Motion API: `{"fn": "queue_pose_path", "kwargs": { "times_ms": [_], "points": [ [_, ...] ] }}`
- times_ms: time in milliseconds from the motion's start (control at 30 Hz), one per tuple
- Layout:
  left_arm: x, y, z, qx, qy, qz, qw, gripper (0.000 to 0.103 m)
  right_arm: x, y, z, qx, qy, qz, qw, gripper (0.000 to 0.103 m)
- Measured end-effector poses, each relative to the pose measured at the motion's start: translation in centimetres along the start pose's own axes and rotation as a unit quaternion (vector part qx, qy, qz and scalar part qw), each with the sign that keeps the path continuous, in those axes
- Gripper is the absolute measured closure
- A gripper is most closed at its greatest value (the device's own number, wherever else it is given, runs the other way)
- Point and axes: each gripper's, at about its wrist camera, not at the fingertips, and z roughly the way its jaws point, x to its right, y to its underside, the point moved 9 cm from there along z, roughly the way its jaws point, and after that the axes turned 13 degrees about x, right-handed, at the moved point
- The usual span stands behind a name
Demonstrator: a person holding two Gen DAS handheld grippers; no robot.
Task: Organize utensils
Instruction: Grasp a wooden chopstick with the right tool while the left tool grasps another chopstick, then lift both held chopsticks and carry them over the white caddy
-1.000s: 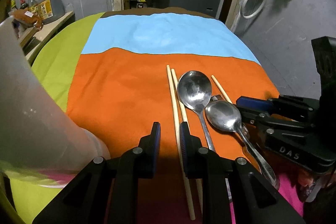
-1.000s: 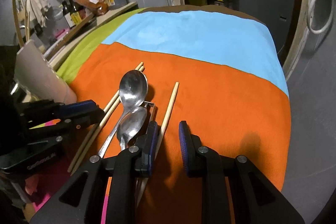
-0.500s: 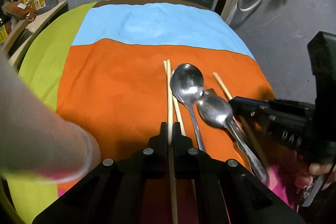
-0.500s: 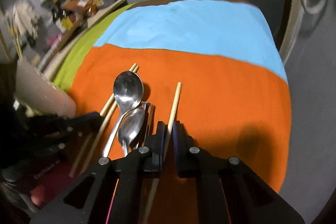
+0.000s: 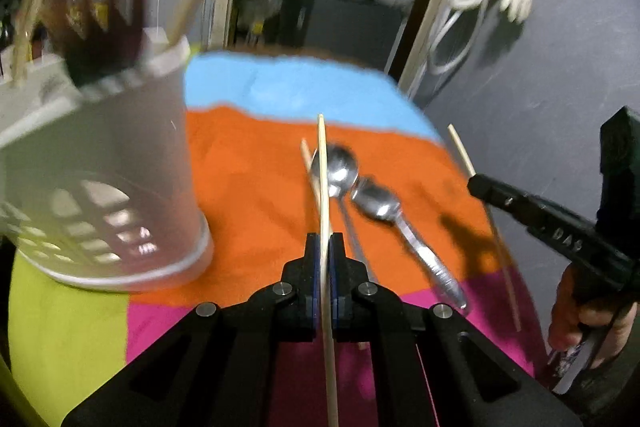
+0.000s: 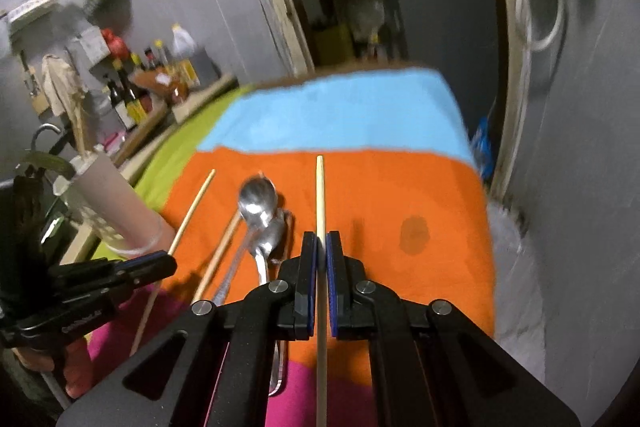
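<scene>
A grey-walled room with a doorway is forming the background, and a desk (image 5: 248, 187) covered in a cloth of blue, orange, green and pink panels is carrying the utensils.

The left tongs (image 5: 325, 247) are pinching one wooden chopstick (image 5: 323, 171) between pressed-together pads; the stick is running straight ahead past the tips and back under the body of the tool. To the left of these tongs a white perforated utensil holder (image 5: 120, 167) is standing on the cloth, with sticks already leaning in it. Just right of the held stick, two metal spoons (image 5: 360, 187) are lying on the orange panel, bowls pointing away and overlapping. A loose chopstick (image 5: 306, 151) is lying beneath the held one, just to its left.

The right tongs (image 6: 320, 247) are likewise clamping a second chopstick (image 6: 320, 195), which is pointing ahead over the orange panel. In the left view this stick is appearing at the far right, gripped by the black tool, with a hand (image 5: 588, 311) below it. To the left of the right tongs the spoons are lying, then the loose stick, then the left tongs with their stick, and beyond them the holder. The frames are showing motion blur.
</scene>
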Motion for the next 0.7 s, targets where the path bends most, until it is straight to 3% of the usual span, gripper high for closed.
{"fn": "queue_pose_path", "kwargs": {
  "times_ms": [167, 333, 500, 700],
  "points": [
    [1.4, -2.3, -3.1, 0.085, 0.024, 0.037, 0.9954, 0.101, -2.3, -1.8, -2.7, 0.098, 0.013, -0.042, 0.994, 0.100],
    [1.9, -5.3, -6.4, 0.164, 0.041, 0.053, 0.9841, 0.101, -5.0, -4.1, -5.2, 0.181, 0.013, -0.068, 0.981, 0.100],
    [1.4, -8.0, -9.2, 0.227, 0.035, 0.066, 0.9710, 0.101, -8.6, -6.9, -6.9, 0.249, -0.004, -0.087, 0.965, 0.100],
    [-1.9, -11.1, -12.2, 0.282, 0.006, 0.056, 0.9577, 0.101, -12.4, -9.3, -7.8, 0.309, -0.037, -0.079, 0.947, 0.100]
  ]
}}
